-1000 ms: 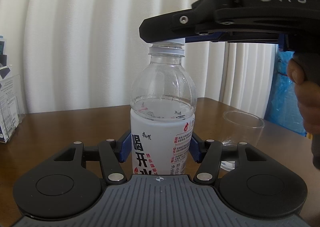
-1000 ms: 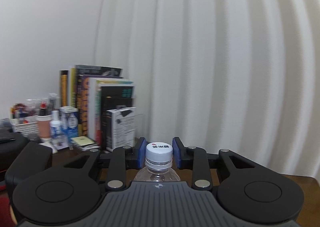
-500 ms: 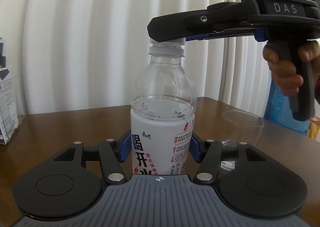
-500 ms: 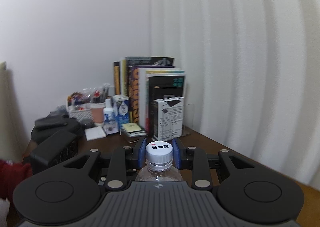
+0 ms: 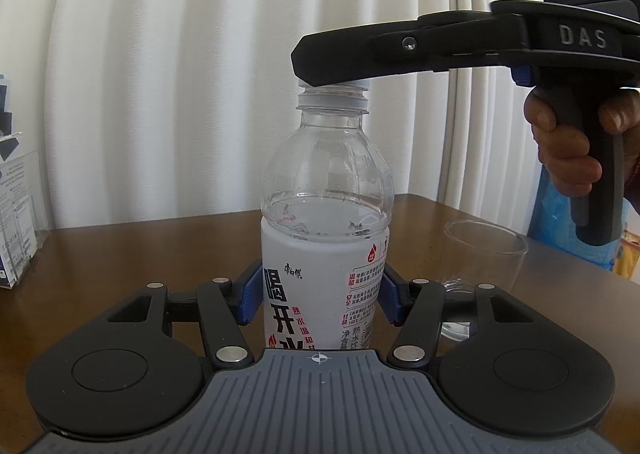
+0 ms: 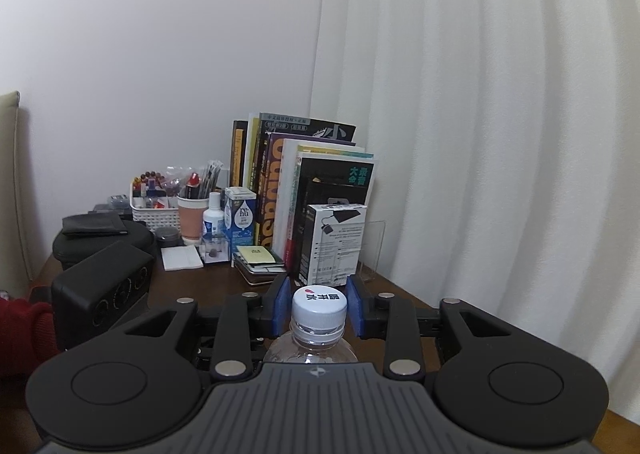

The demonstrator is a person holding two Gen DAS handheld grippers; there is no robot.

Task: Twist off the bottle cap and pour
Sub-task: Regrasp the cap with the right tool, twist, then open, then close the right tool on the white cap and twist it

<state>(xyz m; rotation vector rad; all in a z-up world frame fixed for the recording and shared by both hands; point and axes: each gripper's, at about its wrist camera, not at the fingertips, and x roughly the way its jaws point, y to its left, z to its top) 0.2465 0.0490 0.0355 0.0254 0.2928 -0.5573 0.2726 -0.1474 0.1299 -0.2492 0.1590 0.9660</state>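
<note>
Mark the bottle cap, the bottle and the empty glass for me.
bottle cap [image 6: 319, 302]: right wrist view, on its printed top.
bottle [image 5: 320, 294]: left wrist view, on its white label.
glass [image 5: 486, 242]: left wrist view, on its clear rim.

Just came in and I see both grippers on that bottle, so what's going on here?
A person is opening a water bottle standing on the wooden table. The left gripper clamps the bottle's labelled body, while the right gripper grips the white cap from above. The cap is still on the neck. An empty clear cup waits beside the bottle; nothing is poured yet.
</note>
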